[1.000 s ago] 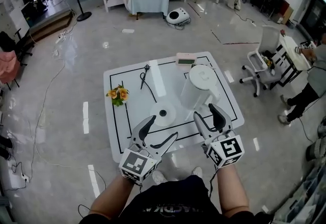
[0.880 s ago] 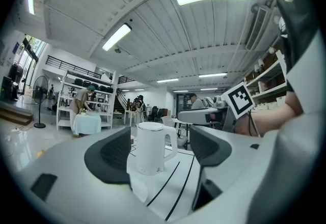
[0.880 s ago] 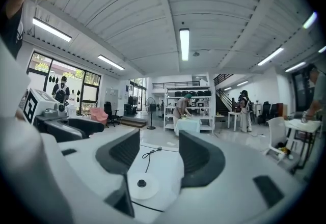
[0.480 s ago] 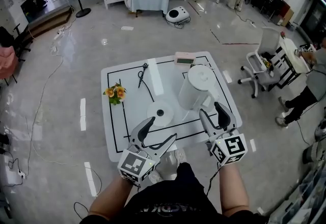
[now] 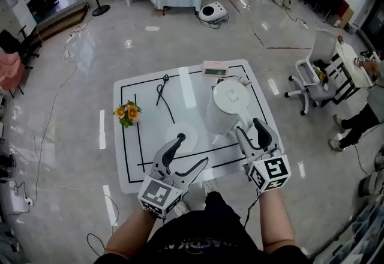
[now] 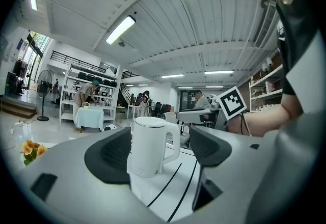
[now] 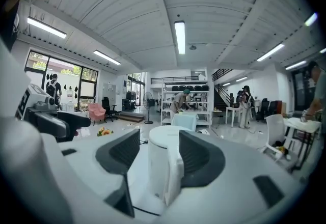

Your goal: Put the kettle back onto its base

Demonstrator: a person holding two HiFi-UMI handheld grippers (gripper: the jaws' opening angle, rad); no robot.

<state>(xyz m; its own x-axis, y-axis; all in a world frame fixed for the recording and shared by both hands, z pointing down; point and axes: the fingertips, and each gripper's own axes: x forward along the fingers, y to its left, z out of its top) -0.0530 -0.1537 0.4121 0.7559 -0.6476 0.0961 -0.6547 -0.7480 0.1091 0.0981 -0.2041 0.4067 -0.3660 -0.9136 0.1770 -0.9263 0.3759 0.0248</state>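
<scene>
Kettle (image 5: 230, 107): white, upright on counter (image 5: 150, 131), beside round base (image 5: 180, 137). Right tool (image 5: 251, 131): jaws apart, facing kettle handle. Left tool (image 5: 189, 152): jaws apart, empty.

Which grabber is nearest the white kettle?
The right gripper: its open jaws face the handle of the kettle from close by. The left gripper, also open, is farther off, nearer the round base.
</scene>
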